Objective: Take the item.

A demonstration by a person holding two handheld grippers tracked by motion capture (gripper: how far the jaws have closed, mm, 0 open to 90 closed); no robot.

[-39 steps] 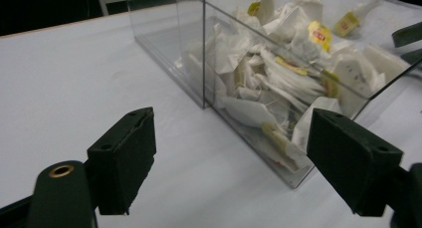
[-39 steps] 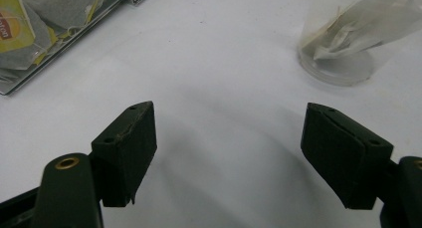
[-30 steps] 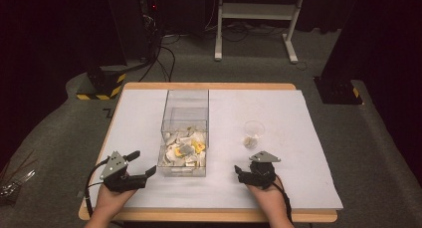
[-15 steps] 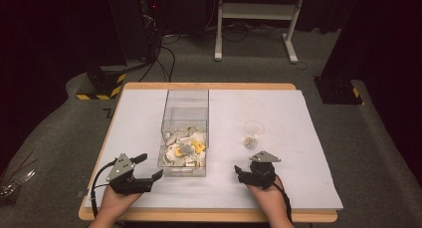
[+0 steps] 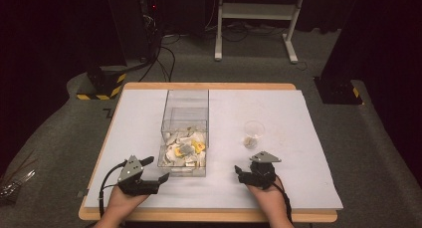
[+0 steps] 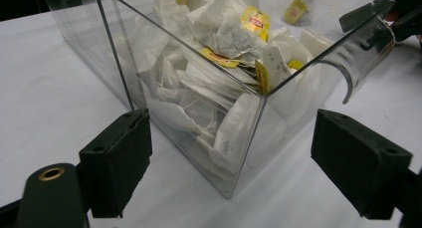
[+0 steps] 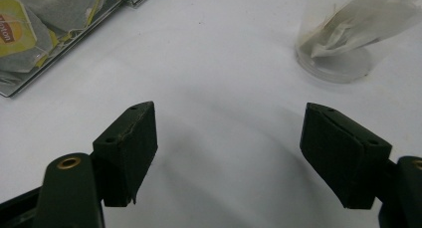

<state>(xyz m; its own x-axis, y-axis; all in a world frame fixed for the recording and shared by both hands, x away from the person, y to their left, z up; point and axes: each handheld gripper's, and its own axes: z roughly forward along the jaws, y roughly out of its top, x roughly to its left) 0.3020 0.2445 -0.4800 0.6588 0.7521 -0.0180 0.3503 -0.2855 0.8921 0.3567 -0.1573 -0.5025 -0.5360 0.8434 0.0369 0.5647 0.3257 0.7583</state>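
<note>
Our left tongs (image 5: pixel 158 169) have edged in toward the clear box (image 5: pixel 184 133) of tea bags (image 5: pixel 185 149), spread and empty; right tongs (image 5: pixel 240 172), also spread, wait right of the box.

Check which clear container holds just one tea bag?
The small round cup ahead of the right gripper; the tall square box holds a heap of them.

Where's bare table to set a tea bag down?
Free: the white sheet left of the clear box, the strip between box and plastic cup, and right of the cup. Crowded: near edge, left gripper beside the box, right gripper below the cup.
</note>
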